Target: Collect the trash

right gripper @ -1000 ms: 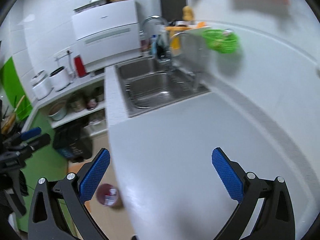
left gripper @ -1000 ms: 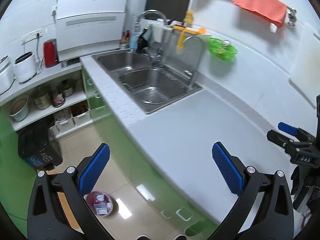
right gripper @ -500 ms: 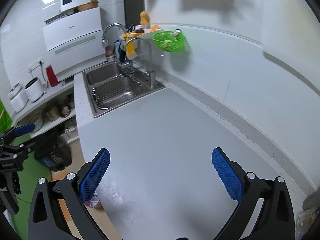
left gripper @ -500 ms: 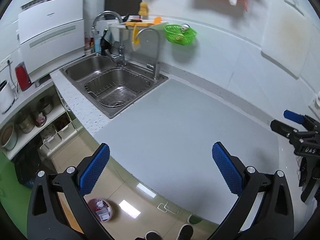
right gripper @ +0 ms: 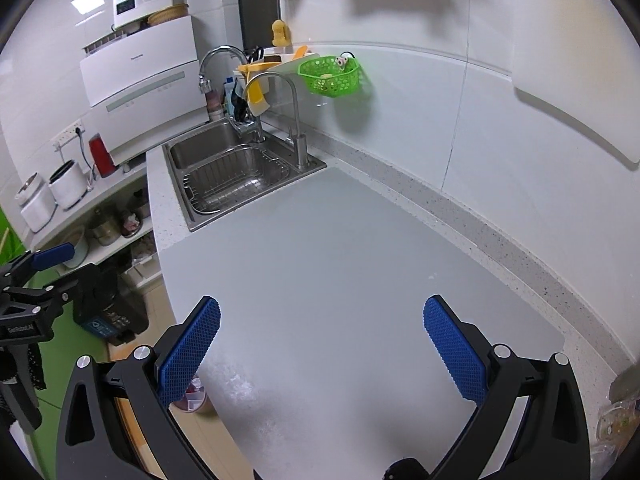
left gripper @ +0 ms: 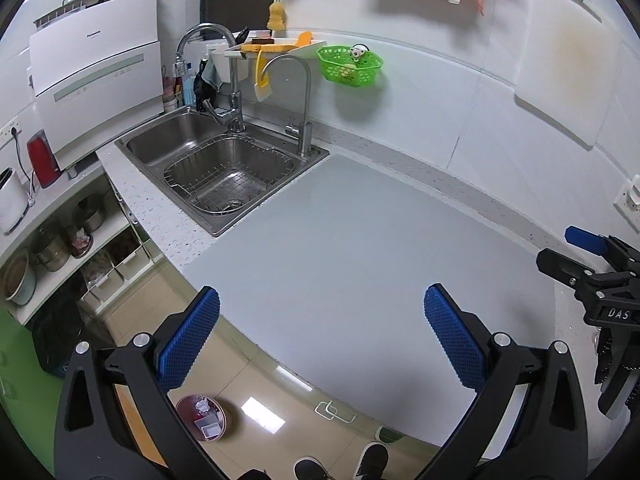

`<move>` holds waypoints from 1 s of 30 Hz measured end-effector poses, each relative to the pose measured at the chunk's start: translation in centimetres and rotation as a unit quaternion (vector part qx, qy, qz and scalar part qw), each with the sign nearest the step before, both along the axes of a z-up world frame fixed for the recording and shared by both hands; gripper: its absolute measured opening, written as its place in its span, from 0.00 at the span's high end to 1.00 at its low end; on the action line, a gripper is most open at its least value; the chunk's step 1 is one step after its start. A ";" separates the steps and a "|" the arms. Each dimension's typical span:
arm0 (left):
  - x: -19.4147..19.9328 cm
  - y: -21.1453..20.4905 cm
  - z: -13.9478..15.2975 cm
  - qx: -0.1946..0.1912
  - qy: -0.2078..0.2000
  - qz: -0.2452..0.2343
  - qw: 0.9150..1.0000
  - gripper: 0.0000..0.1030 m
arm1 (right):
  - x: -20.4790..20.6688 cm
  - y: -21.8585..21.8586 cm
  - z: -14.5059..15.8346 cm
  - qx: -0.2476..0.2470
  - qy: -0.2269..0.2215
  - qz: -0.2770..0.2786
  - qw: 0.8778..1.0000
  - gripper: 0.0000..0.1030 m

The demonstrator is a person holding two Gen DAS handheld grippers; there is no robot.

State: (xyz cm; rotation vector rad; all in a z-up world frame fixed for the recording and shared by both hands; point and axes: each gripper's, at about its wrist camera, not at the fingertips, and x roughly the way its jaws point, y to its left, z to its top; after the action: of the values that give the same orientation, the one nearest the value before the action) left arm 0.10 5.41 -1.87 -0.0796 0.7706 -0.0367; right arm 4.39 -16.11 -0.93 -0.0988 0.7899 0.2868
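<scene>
A small round trash bin (left gripper: 202, 422) with scraps inside stands on the floor below the counter's front edge; it peeks out behind the finger in the right wrist view (right gripper: 195, 394). My left gripper (left gripper: 320, 336) is open and empty above the counter edge. My right gripper (right gripper: 320, 344) is open and empty above the grey countertop (right gripper: 340, 280). Each gripper shows in the other's view, the right one (left gripper: 592, 268) at the right edge, the left one (right gripper: 36, 276) at the left edge. Clear crumpled packaging (right gripper: 618, 424) lies at the counter's far right.
A steel double sink (left gripper: 224, 168) with two taps sits at the counter's far left. A green basket (left gripper: 350, 65) hangs on the wall. A white dishwasher (left gripper: 92, 80), red kettle (left gripper: 42, 158) and shelves with pots stand left. A person's shoes (left gripper: 340, 464) are on the floor.
Both grippers swung to the right and rose, so the sink moved left and farther away and more countertop came into view. Both stayed open.
</scene>
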 end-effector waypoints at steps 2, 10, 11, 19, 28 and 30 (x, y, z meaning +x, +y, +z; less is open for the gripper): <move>0.0 -0.2 0.1 0.000 -0.001 -0.002 1.000 0.03 | -0.1 0.0 0.1 -0.002 -0.002 0.003 1.000 0.05; 0.0 -0.8 0.2 0.005 -0.001 -0.001 1.000 0.03 | -0.1 -0.3 0.3 -0.002 -0.005 0.004 1.000 0.05; 0.0 -0.8 0.2 0.005 -0.001 -0.002 1.000 0.03 | -0.1 -0.3 0.3 -0.004 -0.007 0.004 1.000 0.05; -0.1 -0.7 0.2 0.004 0.000 -0.002 1.000 0.03 | -0.3 -0.4 0.4 -0.003 -0.007 0.006 1.000 0.05; -0.1 -0.8 0.2 0.010 0.000 -0.001 1.000 0.03 | -0.3 -0.4 0.4 -0.003 -0.006 0.007 1.000 0.05; -0.1 -0.8 0.2 0.009 0.000 0.000 1.000 0.03 | -0.3 -0.4 0.4 -0.003 -0.007 0.007 1.000 0.05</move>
State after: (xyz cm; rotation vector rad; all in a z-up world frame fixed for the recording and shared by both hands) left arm -0.02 4.61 -1.67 -0.0628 0.7706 -0.0300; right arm 4.09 -16.54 -0.52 -0.1120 0.7772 0.2965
